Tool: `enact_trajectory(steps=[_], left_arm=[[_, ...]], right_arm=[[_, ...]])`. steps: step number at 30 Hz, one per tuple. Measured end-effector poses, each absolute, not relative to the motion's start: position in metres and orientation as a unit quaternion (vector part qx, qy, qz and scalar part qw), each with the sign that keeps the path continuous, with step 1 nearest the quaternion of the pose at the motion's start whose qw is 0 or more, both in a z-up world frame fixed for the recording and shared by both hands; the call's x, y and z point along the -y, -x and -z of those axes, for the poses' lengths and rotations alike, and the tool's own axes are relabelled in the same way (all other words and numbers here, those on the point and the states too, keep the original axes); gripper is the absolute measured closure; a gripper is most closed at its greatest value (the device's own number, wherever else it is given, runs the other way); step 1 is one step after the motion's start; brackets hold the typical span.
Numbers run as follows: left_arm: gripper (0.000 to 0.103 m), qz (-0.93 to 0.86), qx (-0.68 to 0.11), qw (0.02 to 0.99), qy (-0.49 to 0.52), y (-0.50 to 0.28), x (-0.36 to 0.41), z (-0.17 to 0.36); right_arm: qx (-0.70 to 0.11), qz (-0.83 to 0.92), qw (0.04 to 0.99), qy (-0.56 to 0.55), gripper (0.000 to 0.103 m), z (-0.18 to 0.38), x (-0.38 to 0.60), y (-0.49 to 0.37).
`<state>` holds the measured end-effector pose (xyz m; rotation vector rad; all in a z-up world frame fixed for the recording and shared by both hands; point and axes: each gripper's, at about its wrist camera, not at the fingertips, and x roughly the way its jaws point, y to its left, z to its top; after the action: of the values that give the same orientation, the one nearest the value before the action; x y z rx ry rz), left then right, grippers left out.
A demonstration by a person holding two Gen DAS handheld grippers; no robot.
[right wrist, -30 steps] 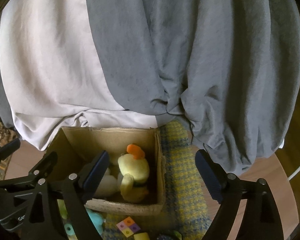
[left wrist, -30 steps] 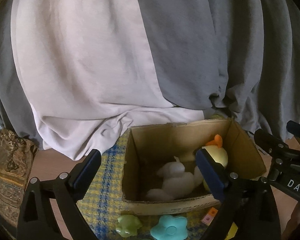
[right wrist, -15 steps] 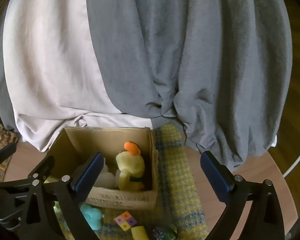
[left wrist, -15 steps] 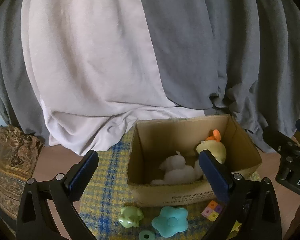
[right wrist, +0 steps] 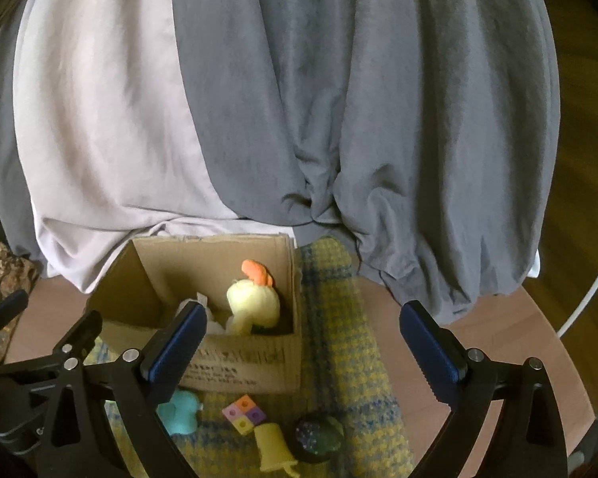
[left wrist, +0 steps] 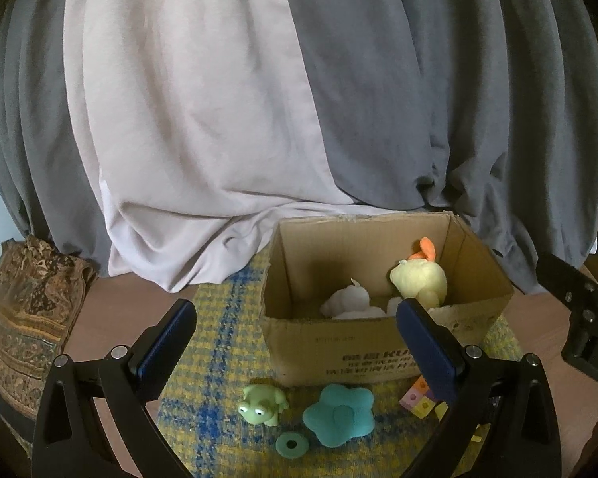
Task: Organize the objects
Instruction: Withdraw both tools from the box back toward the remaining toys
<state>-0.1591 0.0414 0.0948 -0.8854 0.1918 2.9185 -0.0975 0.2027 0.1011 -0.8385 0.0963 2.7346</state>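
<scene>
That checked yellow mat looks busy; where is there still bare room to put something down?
Free: the yellow-and-blue woven mat right of the brown cardboard box, and its strip left of the box. Crowded: in front of the box, with the green frog toy, teal flower toy and four-coloured square block.

The left gripper (left wrist: 295, 342) hangs wide apart and empty before a cardboard box (left wrist: 339, 354) holding a yellow plush duck (left wrist: 418, 277) and a white plush (left wrist: 349, 302); a green frog (left wrist: 261, 398), teal flower (left wrist: 339, 414) and small ring (left wrist: 292, 444) lie on the plaid cloth (left wrist: 219, 342)
</scene>
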Motion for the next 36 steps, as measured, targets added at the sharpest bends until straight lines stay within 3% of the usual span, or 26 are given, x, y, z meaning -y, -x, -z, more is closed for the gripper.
enact_trajectory(steps=[36], left_arm=[[0.000,-0.947,-0.059,0.009,0.317,0.105,-0.027,-0.036]], right_arm=[[-0.038,-0.928,0.135,0.344,0.006,-0.029,-0.197,0.055]])
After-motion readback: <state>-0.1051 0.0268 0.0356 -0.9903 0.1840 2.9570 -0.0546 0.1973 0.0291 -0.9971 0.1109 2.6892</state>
